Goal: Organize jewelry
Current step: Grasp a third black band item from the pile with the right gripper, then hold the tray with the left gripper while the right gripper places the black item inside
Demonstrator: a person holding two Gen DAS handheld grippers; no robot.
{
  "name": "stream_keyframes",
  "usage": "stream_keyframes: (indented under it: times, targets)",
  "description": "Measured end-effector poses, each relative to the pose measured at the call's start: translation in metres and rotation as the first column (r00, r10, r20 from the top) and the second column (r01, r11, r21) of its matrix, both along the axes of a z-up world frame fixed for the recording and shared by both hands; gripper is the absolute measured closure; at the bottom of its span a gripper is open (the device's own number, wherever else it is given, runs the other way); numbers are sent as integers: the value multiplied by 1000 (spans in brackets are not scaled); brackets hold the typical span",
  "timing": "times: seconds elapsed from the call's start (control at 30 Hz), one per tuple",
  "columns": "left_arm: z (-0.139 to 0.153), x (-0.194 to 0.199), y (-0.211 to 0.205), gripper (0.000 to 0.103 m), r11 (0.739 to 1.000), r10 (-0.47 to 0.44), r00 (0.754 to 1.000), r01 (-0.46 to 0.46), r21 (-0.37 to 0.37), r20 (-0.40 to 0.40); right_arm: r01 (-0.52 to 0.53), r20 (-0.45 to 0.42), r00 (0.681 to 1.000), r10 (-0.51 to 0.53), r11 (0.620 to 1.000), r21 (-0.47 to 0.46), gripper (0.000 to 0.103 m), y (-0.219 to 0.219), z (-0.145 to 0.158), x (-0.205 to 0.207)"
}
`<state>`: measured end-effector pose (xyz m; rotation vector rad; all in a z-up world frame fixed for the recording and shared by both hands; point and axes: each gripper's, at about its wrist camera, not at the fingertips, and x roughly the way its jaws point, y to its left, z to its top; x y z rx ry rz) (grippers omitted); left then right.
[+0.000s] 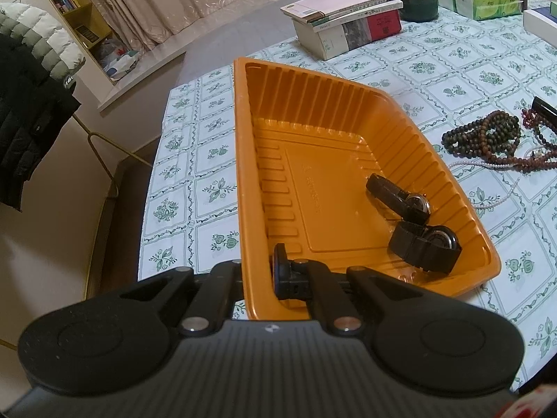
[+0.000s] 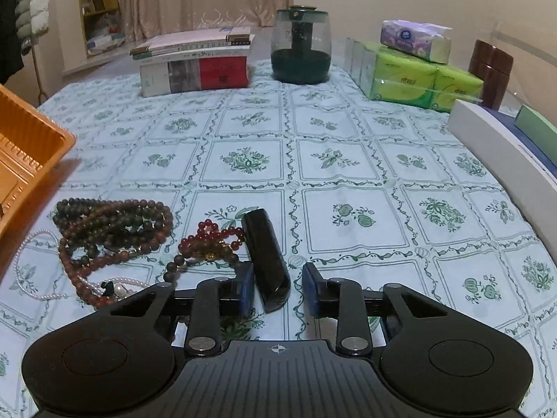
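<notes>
**Orange tray gripped, black case not yet secured**

Orange plastic is what we find first: the left tool is clamped on the near wall of the orange tray, one finger outside, one inside. Two watches lie in the tray. To its right, on the desk, lie four bead strands: one dark green, one brown, one red, one of white pearls.

Furthest right, the right tool stands partly open around a glossy black case. Its left pad is at the case; the right pad stands clear.

Risks, in our judgement: the slick case may skid or twist out of an uneven pinch, and the left finger may snag the red beads just beside it. The thin tray wall could flex if the left tool pulls.
</notes>
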<state>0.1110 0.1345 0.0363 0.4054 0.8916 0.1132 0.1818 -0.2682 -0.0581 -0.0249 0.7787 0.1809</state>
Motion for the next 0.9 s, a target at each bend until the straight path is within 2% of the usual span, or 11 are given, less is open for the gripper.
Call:
stream_keyframes:
  times: [0.13,0.2,0.3,0.57,0.7,0.9]
  targets:
    - [0,0,0,100,1000,1,1000,-1,0,0,-11,-7,1000,11,1000,-18,74,0,-2,4]
    - [0,0,0,100,1000,1,1000,-1,-1,1,-27,-11,1000,27,999,-31,79,1,-5,5]
    - [0,0,0,100,1000,1,1000,-1,0,1,-31,-8,999,31,999,-40,81,1,-4,4]
    - [0,0,0,100,1000,1,1000,-1,0,1,-1,32,1000,1,1000,20,82,1,12,-10]
    - [0,0,1,100,1000,0,1000,0,0,1,-12,49,999,8,997,73,82,6,25,-14]
    - [-1,1,2,100,1000,1,1000,-1,-3,2,-50,92,995,42,994,93,82,21,43,-20]
